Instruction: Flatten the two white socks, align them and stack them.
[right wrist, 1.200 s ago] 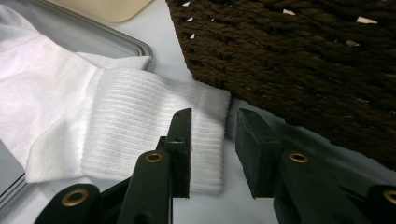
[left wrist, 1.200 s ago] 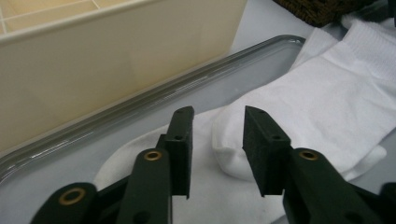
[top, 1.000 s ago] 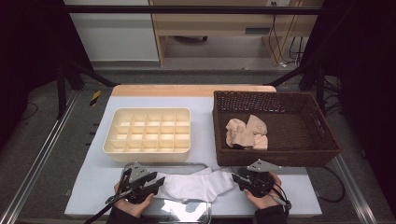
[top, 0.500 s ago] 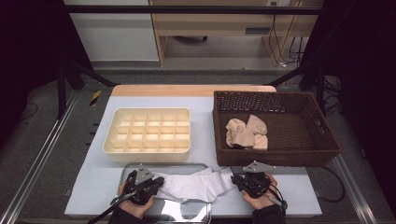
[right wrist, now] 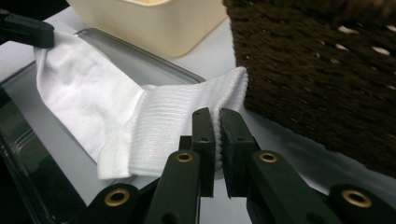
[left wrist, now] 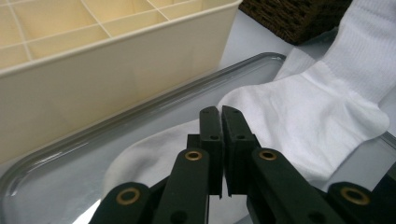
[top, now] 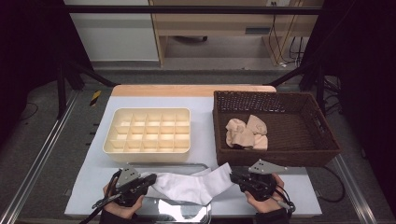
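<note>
Holding: a white sock [top: 191, 186] is pinched at both ends and stretched between the two tools, low over a clear tray [top: 187, 212] at the near edge of the table [top: 205, 100].
Left tool [top: 150, 179]: jaws pressed together on the toe end; the left gripper view shows thin fabric caught between the pads, with the foot of the sock [left wrist: 299, 116] running off to the right.
Right tool [top: 232, 173]: jaws pressed together on the ribbed cuff; in the right gripper view the cuff edge [right wrist: 196, 126] sits between the pads, just beside the basket [right wrist: 327, 70].
Step in hand: probably lifting the sock flat, ready to fold it or carry it to the organizer [top: 149, 135].
Grip: both bites look shallow, so keep the squeeze firm and don't tug the ends apart, or one end may slip out.
Level: raise both hands evenly; if one leads, the sock will twist or sag to one side.
Slack: the middle hangs a little towards the tray, so lift enough to clear its rim before moving across.
Clearance: the right tool is close to the basket wall; steer away from it so the cuff doesn't snag the weave.
Others: beige socks [top: 245, 133] lie in the basket [top: 322, 154], well apart from this one.
</note>
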The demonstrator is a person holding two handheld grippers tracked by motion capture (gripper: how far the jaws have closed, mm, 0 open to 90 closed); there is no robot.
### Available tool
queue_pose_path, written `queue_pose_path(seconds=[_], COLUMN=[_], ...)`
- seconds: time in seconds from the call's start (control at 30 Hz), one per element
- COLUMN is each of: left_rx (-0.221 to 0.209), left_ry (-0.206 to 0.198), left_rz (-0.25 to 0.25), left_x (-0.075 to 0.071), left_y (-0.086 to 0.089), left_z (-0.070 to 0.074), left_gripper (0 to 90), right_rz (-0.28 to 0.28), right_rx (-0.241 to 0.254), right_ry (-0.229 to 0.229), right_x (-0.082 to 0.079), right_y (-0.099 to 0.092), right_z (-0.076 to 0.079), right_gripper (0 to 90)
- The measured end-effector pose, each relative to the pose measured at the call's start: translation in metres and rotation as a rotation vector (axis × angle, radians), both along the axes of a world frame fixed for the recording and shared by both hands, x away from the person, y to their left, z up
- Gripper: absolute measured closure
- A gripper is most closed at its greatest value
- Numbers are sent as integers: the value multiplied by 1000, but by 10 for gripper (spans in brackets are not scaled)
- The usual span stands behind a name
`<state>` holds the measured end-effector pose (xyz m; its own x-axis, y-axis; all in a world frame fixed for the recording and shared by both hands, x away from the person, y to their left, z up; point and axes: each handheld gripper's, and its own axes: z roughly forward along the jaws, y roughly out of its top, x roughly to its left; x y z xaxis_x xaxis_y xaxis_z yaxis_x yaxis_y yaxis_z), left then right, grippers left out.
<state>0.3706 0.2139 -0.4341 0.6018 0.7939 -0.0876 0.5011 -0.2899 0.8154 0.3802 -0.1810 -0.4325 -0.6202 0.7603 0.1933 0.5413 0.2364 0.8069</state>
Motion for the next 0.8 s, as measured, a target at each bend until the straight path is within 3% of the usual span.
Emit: queue_pose_path(seconds=[0.5,0.8], left_rx=[-12,-7], left_ry=[37,70], left_rz=[62,77], left_x=[1,8], left_y=[42,52], left_z=[-1,-12], left_gripper=[871,871], right_rz=[73,87], right_rx=[8,-5], right_ry=[-5,36], right_x=[2,9], right_y=[27,39], right_z=[10,-2], right_gripper=[855,854])
